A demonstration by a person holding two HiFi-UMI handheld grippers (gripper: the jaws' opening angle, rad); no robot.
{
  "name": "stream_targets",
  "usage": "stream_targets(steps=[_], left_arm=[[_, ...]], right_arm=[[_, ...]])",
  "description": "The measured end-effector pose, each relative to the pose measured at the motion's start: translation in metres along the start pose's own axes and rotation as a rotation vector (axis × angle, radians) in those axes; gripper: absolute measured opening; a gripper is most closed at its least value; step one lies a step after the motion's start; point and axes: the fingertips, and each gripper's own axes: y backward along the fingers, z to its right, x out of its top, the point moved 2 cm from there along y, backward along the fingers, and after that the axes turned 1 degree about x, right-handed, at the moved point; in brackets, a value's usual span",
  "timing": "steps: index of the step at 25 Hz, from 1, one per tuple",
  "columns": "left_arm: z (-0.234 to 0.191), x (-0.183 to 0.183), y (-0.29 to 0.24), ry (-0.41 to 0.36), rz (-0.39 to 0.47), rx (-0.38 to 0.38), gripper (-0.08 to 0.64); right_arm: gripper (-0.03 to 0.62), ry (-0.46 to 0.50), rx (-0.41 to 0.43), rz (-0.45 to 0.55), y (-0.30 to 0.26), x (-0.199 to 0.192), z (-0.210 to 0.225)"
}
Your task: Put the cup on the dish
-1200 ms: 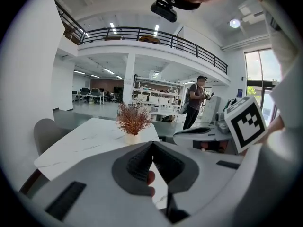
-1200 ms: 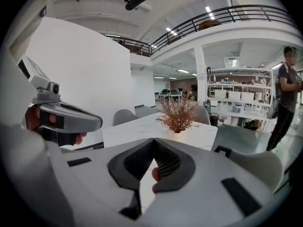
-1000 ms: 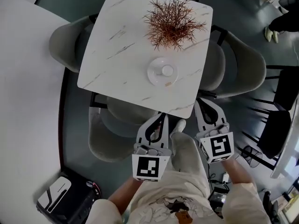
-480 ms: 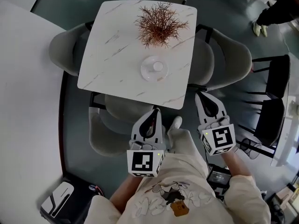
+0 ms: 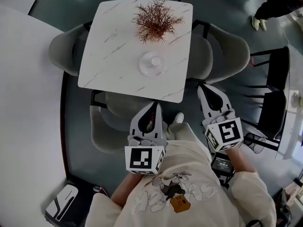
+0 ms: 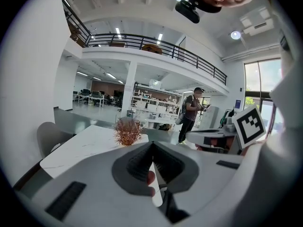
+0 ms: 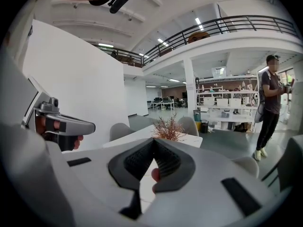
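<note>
White cup (image 5: 155,60) stands on the round white dish (image 5: 144,68) in the head view, mid-way along the near side of the square white marbled table (image 5: 109,46), just in front of the dried rust-brown plant (image 5: 154,20). To my eye the job looks done. The left gripper (image 5: 153,106) and right gripper (image 5: 204,88) hang by the person's body, well apart from the table

In the left gripper view the jaws are pressed together with nothing between them. The plant (image 6: 128,131) shows beyond, but the gripper's body hides the cup

The right gripper view shows its jaws likewise closed and empty, so I judge nothing is left to carry
</note>
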Motion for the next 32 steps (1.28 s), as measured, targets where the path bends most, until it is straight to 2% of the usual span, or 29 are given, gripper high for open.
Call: stream_targets(steps=[4,8,11,21,25,32], left_arm=[[0.003,0.004,0.006,0.049,-0.001,-0.013,0.005],[0.008,0.009,0.008,0.045,0.002,-0.030,0.005],[0.009,0.006,0.010,0.038,-0.012,-0.044,0.005],[0.014,0.010,0.015,0.036,0.002,-0.059,0.005],[0.011,0.008,0.016,0.041,-0.003,-0.064,0.005],[0.009,0.019,0.018,0.044,0.032,-0.070,0.005]], right_arm=[[0.005,-0.054,0.030,0.007,0.011,0.015,-0.013],[0.005,-0.020,0.042,0.071,0.025,0.039,-0.027],[0.005,0.011,0.030,0.093,0.030,0.043,-0.037],[0.005,-0.005,-0.002,0.057,0.042,0.031,-0.036],[0.005,-0.061,-0.008,0.002,0.039,0.017,-0.026],[0.005,-0.042,-0.002,-0.001,0.039,0.031,-0.009]])
